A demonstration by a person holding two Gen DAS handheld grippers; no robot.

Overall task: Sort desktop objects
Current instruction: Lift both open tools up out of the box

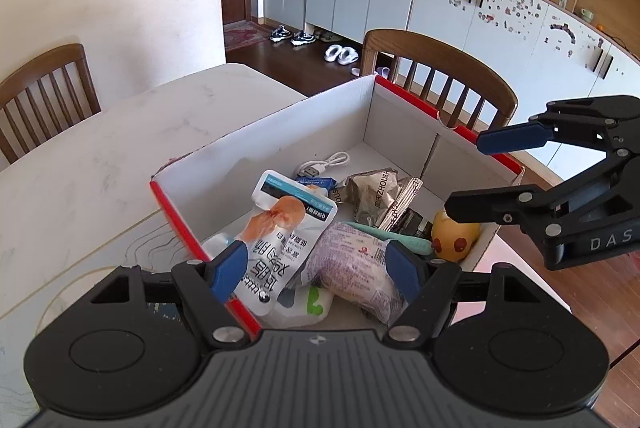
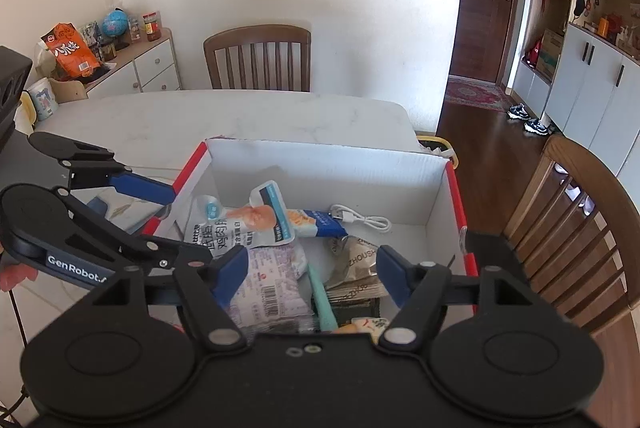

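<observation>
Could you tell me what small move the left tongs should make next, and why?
Probably lower the left tongs slightly onto the purple snack packet. They are open and empty, hanging just above the box, and that packet lies on top of the pile between the fingers. The right tongs are also open.

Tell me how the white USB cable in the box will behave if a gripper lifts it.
The white USB cable lies in loose loops on the box floor, so it is probably floppy and would dangle and uncoil from a single pinch. It looks thin and smooth, so it may slip between the pads. It seems light; its plug end lies by the blue snack packet and might drag.
</observation>
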